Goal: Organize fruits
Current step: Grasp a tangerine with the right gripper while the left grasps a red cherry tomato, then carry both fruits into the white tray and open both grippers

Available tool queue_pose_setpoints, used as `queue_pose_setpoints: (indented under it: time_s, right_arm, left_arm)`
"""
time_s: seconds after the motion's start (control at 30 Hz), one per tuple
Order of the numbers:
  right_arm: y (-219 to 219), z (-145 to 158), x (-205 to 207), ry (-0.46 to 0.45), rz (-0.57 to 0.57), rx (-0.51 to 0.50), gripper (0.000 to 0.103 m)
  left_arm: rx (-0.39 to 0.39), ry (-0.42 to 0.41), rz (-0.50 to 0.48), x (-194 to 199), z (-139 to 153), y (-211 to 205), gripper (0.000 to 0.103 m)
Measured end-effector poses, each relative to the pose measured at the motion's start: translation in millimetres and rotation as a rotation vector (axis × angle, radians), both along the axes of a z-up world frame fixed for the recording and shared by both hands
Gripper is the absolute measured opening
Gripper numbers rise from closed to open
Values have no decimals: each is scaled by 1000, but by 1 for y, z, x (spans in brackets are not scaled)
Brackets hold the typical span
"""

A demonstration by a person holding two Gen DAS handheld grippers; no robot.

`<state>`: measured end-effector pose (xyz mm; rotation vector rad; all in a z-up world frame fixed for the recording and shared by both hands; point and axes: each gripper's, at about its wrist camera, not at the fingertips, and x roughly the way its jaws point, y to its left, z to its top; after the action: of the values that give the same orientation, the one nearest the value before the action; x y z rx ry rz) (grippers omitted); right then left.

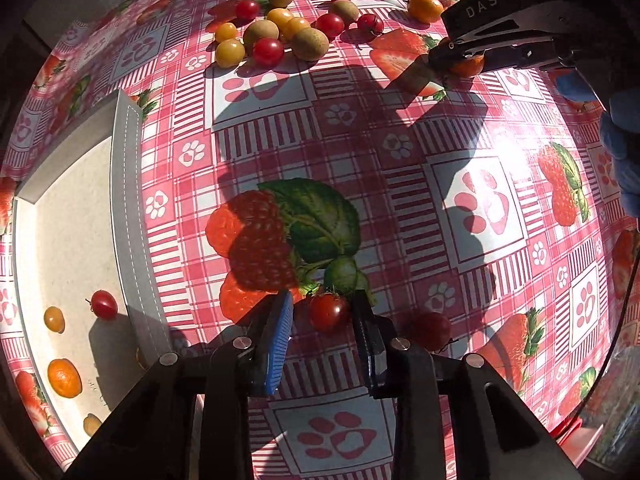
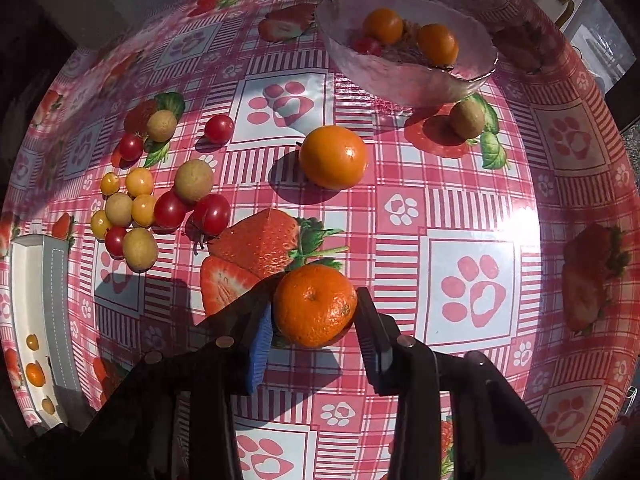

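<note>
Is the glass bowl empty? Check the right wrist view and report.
No, the glass bowl holds two orange fruits and a small red one.

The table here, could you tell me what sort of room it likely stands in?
Probably a home kitchen or dining area: a strawberry-print tablecloth, a glass bowl of fruit, and what looks like a cabinet handle at the far right.

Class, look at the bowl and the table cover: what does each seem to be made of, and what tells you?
The bowl looks like clear textured glass, perhaps plastic: fruit and checks show through its dimpled wall. The table cover looks like glossy printed vinyl or oilcloth: sunlight glares off it.
</note>
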<state>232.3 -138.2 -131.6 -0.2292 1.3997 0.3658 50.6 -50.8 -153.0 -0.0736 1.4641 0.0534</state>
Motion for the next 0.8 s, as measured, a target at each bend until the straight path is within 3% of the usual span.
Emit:
queue_pose_setpoints:
  time_s: [0.03, 0.3, 0.57, 0.8]
  right_arm:
    - [-3, 2, -1, 5, 3, 10, 43]
    - [-37, 17, -55, 54, -30, 94, 43]
    - [-57, 23, -109, 120, -91, 139, 43]
    - [-57, 35, -142, 138, -92, 133, 43]
  left_arm:
    - [-1, 1, -4, 0, 0, -1, 22]
    - [-134, 33, 43, -15, 4, 9, 22]
    - [-144, 35, 32, -20, 13, 21, 22]
    - [-167, -10, 3, -23, 46, 29, 22]
